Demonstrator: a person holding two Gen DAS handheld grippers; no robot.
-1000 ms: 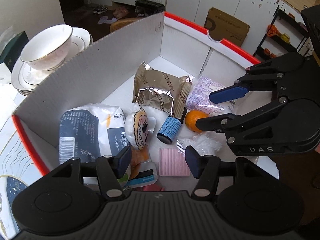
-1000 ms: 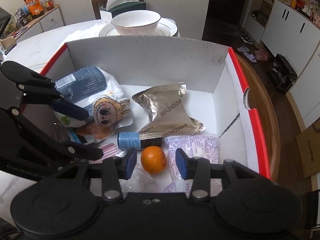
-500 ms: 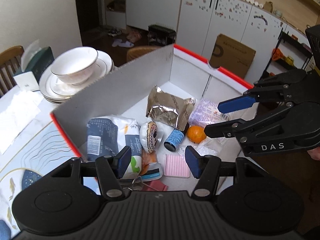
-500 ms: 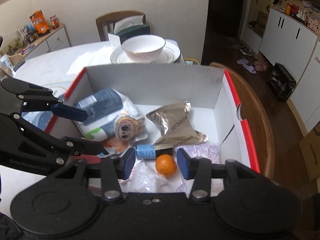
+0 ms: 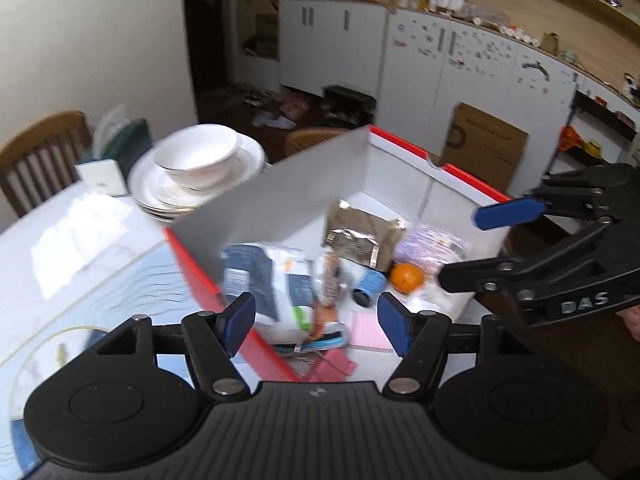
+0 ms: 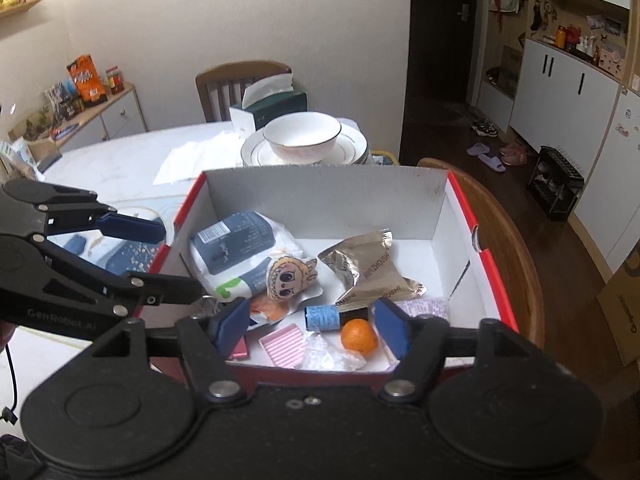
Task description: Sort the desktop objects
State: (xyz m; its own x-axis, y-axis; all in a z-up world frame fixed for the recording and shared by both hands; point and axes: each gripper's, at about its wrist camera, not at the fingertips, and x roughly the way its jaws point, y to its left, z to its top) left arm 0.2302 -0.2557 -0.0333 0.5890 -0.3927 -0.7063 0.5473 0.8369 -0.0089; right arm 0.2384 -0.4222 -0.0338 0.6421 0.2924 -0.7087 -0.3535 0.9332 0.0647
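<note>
On table at far left: stacked plates with white bowl [image 6: 303, 135]. Beside them, red-edged cardboard box [image 6: 480, 256] holding blue-white pack [image 6: 232, 252], cartoon-face pouch [image 6: 289, 278], silver foil packet [image 6: 366, 270], blue roll [image 6: 322, 317], pink pad [image 6: 283, 345], orange [image 6: 359, 335]. Above box, left gripper [image 5: 316, 324] and right gripper [image 6: 308, 326] both mid-opening, jaws apart, nothing between, touching nothing.

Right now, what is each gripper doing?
Left gripper: jaws opening, nothing between them.
Right gripper: jaws opening, nothing held.
</note>
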